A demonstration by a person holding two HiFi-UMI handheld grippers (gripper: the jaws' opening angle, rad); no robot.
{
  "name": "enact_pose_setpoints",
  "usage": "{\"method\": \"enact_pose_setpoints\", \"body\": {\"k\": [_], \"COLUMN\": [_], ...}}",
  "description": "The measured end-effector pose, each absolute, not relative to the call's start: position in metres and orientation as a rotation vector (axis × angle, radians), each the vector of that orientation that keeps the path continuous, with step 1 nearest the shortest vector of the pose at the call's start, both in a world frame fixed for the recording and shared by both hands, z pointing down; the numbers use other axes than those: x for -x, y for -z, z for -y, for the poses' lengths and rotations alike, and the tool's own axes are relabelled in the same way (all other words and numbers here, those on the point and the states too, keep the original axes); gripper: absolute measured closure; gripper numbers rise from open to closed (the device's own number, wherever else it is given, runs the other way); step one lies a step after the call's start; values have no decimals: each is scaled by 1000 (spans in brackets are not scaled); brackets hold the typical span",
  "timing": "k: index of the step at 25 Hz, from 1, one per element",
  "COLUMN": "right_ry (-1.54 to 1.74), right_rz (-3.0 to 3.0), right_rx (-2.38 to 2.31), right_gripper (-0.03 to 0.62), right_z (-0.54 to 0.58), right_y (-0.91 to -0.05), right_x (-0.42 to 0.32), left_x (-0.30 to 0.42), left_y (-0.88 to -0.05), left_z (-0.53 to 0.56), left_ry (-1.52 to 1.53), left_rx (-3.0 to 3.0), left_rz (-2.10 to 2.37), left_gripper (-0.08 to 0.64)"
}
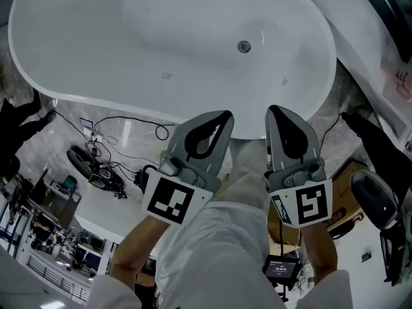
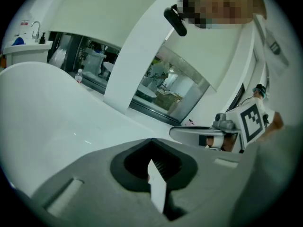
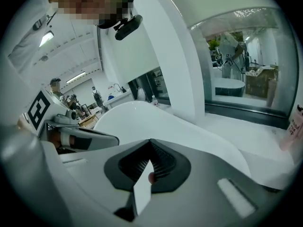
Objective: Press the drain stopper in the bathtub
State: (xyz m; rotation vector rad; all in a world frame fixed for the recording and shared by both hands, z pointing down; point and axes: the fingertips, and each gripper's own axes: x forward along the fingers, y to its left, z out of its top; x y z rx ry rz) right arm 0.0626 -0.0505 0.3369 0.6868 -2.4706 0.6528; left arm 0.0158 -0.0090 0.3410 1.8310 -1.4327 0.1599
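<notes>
While L gripper (image 1: 225,115), R gripper (image 1: 272,109) closed by tub rim (image 1: 129,109), stopper (image 1: 243,46) unobstructed.

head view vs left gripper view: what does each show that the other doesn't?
Head view only: the drain stopper in the tub floor, and cables on the ground. Left gripper view only: a glass window behind the tub, and a faucet far left. Both: the white bathtub, the left gripper and the right gripper, fingers shut on nothing.

- The bathtub (image 1: 96,50) is seen as plain glossy white.
- The drain stopper (image 1: 243,46) is shown in silver-grey.
- Both grippers' cubes are patterned black-and-white; bodies are grey.
</notes>
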Motion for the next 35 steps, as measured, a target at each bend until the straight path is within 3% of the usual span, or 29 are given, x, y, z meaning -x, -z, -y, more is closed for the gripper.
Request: {"method": "enact_pose_setpoints", "body": {"k": [21,35], "right_ry": [-745,-733], "right_rz": [2285,2208], "right_rx": [-716,-704], "right_gripper": [588,588], "right_z": [80,85], "right_y": [-588,-706], "right_x": [-57,-61], "left_x": [-10,-12], "left_y": [-564,-680], "left_z": [37,35], "left_ry": [-184,-209], "left_rx": [-1703,-1676], "left_rz": [1442,1421], "left_gripper": [555,555]}}
